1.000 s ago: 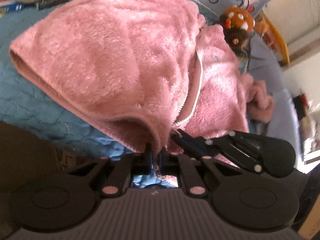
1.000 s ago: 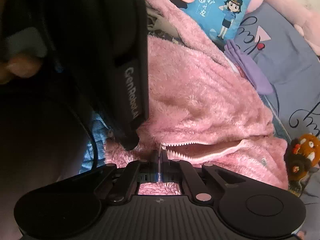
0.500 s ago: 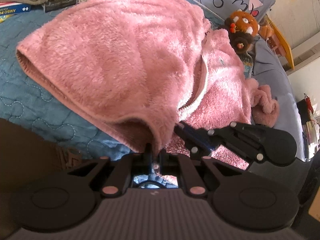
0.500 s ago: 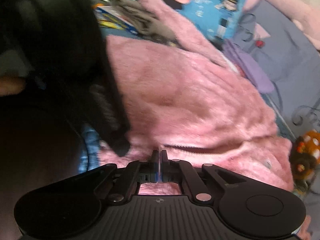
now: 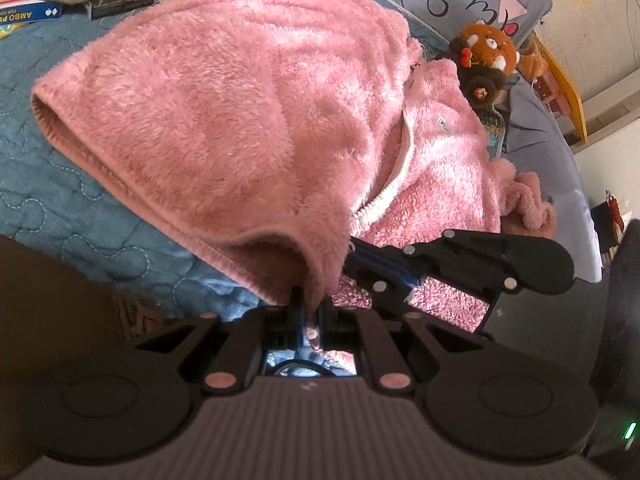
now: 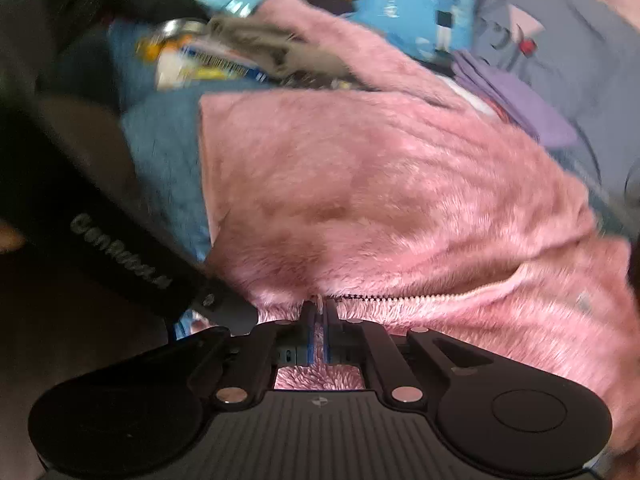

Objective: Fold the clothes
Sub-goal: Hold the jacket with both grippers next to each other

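Both grippers, left (image 5: 310, 308) and right (image 6: 319, 312), pinch the jacket (image 5: 240, 120) hem at the bed's (image 5: 60, 200) near edge; folding apparently barely begun.

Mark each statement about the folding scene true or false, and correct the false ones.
1. The left hand-held gripper is shut on the pink fleece. True.
2. The fleece has a white zip. True.
3. The fleece lies on a bare wooden floor. False: it lies on a blue quilt.
4. The right hand-held gripper hangs wide open, away from the fleece. False: it is shut on the fleece by the zip.
5. A brown plush toy sits beyond the fleece. True.
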`<action>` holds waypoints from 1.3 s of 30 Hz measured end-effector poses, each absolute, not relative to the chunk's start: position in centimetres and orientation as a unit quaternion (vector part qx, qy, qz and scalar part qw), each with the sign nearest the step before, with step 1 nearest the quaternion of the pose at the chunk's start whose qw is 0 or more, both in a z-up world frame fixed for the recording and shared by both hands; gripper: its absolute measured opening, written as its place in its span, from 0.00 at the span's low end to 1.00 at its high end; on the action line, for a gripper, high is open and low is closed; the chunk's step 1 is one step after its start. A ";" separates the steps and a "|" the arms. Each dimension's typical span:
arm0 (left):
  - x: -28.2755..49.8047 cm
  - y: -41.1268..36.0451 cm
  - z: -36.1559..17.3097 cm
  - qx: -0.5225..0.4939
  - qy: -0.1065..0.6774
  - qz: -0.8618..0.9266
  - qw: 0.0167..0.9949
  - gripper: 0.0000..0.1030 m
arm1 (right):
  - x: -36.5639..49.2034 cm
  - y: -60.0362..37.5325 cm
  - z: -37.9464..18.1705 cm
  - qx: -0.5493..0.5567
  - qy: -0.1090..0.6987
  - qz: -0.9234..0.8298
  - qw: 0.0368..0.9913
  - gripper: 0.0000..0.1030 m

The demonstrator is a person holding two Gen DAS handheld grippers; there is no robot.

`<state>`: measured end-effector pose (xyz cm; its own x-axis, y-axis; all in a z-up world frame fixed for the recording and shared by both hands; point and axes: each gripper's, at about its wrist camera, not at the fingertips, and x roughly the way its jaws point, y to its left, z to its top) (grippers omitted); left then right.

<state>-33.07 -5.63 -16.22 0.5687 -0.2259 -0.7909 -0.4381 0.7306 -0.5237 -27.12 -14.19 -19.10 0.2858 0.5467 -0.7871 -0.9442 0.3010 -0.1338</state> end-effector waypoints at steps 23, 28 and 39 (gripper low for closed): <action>-33.1 -6.4 -16.8 -0.352 0.468 0.071 0.807 0.06 | -28.0 -14.0 -20.6 -0.316 0.290 0.507 0.748 0.17; -33.2 -6.6 -17.1 -0.353 0.467 0.071 0.808 0.06 | -29.0 -13.8 -20.9 -0.350 0.272 0.504 0.741 0.04; -33.6 -6.6 -17.5 -0.356 0.463 0.070 0.809 0.06 | -29.5 -14.9 -20.1 -0.348 0.262 0.484 0.758 0.02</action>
